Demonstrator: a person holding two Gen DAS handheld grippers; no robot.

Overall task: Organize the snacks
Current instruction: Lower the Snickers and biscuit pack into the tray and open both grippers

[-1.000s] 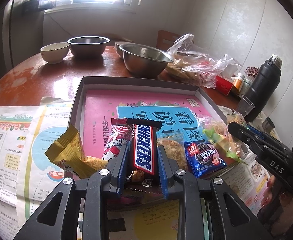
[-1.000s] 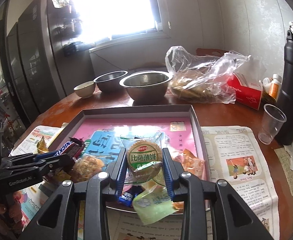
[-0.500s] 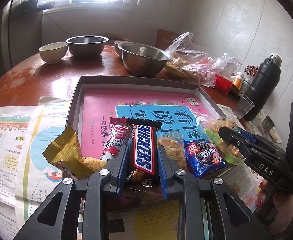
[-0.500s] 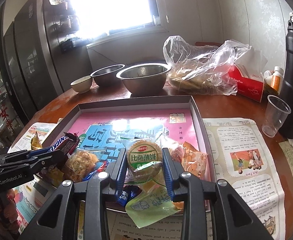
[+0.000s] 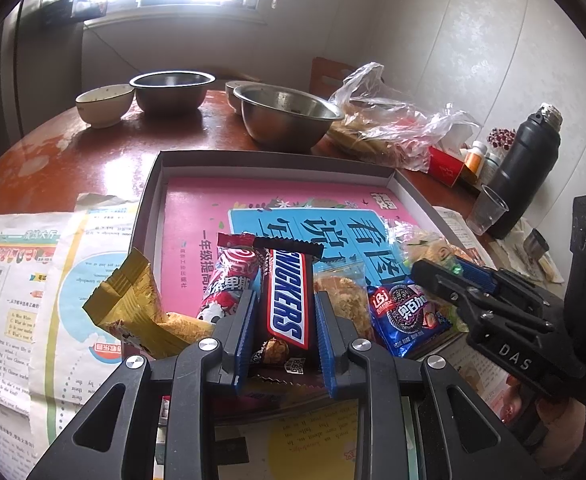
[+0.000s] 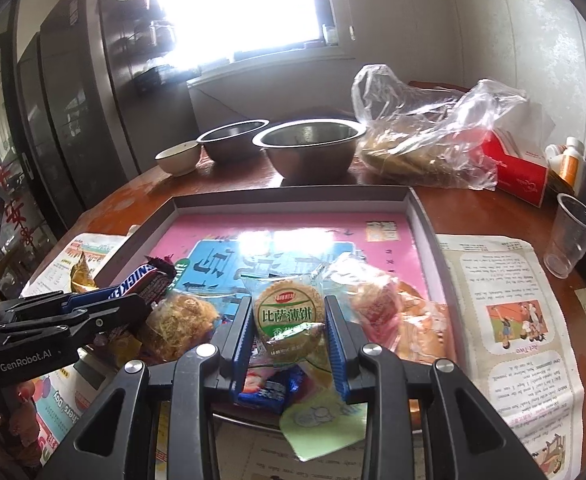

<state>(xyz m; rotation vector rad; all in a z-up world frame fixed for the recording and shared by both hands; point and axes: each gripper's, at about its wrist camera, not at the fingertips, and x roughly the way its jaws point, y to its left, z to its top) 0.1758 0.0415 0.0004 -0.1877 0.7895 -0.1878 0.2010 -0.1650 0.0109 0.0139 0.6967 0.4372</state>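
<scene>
My left gripper [image 5: 285, 300] is shut on a Snickers bar [image 5: 287, 292], held just above the near edge of a grey tray [image 5: 273, 158] lined with a pink and blue sheet. Beside the bar lie a red-white candy pack [image 5: 229, 280], a gold wrapper [image 5: 129, 300], a fluffy pastry [image 5: 341, 292] and a blue cookie pack [image 5: 407, 314]. My right gripper [image 6: 289, 308] is shut on a round green-labelled biscuit pack [image 6: 287, 312] over the same pile. The left gripper [image 6: 105, 308] with the Snickers shows at the left of the right wrist view.
Two steel bowls [image 5: 285, 114] [image 5: 171, 88] and a small ceramic bowl [image 5: 103, 102] stand behind the tray. A clear plastic bag [image 6: 425, 136], red tissue box [image 6: 521, 172], plastic cup [image 6: 573, 236] and black flask [image 5: 521, 168] sit at the right. Printed paper sheets [image 5: 17, 292] flank the tray.
The right gripper with its biscuit pack has shifted slightly forward over the tray, and it has edged closer to the left gripper. The left gripper has stayed put with the Snickers.
</scene>
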